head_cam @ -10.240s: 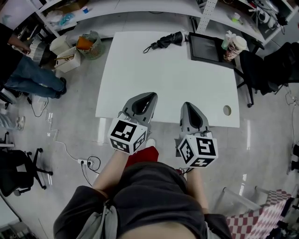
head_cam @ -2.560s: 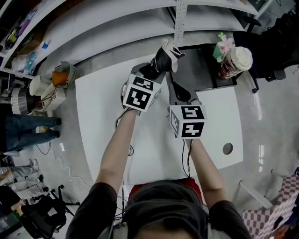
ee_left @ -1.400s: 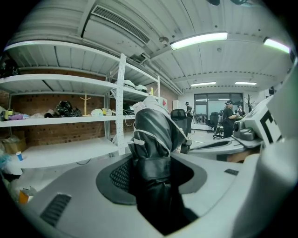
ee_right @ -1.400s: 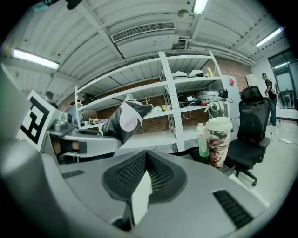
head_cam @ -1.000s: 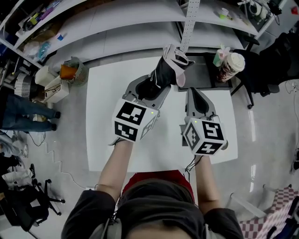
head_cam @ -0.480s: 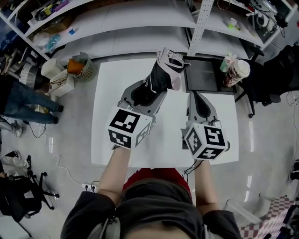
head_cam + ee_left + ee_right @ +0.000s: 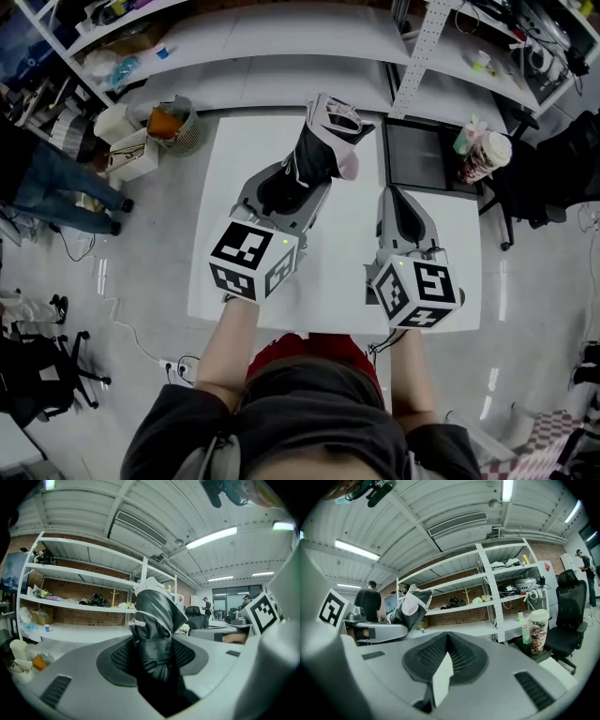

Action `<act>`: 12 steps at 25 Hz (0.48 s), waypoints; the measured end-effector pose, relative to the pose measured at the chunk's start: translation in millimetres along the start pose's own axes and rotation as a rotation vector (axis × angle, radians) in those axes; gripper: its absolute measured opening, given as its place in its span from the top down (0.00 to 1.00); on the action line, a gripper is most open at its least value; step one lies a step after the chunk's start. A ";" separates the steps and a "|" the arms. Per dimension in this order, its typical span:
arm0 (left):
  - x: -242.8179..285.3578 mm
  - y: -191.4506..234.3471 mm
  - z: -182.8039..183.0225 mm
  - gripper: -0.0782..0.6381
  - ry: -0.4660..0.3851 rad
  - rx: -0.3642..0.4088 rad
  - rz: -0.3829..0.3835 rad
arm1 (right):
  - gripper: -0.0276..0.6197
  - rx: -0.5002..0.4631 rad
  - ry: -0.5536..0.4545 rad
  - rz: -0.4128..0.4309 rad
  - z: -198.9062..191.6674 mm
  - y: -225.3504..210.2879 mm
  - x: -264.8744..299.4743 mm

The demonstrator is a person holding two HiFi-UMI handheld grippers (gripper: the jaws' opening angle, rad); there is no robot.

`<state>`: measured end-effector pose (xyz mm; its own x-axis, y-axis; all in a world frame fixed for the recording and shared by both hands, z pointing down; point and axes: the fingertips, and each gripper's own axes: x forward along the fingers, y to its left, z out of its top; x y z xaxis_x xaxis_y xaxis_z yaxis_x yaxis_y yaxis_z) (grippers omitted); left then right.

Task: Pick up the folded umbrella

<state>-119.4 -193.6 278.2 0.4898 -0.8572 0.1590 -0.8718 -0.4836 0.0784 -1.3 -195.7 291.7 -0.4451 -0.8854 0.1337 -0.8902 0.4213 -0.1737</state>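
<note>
one cup [image 7: 485, 157], tablet [image 7: 417, 155], right of umbrella [image 7: 319, 161]

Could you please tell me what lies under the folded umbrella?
The folded umbrella, clamped in the left hand-held gripper, hangs over the white table; the patch directly beneath is covered.

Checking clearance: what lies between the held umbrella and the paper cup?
A dark tablet lies flat between the umbrella and the paper cup, shown in the head view.

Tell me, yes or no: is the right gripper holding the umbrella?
No, the right gripper has its jaws together on nothing; the umbrella is clamped in the left gripper.
</note>
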 end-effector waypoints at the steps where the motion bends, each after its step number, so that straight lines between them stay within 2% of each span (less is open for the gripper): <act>1: -3.6 1.1 1.2 0.61 -0.008 -0.004 0.007 | 0.93 -0.003 0.000 0.006 0.7 2.8 -0.3; 12: -47.2 15.5 2.7 0.61 -0.067 -0.059 0.099 | 0.93 -0.030 -0.020 0.077 9.5 35.2 -7.6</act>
<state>-156.0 -161.1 269.2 0.3992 -0.9110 0.1034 -0.9139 -0.3864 0.1240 -28.4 -176.0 275.3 -0.5109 -0.8536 0.1015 -0.8558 0.4939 -0.1537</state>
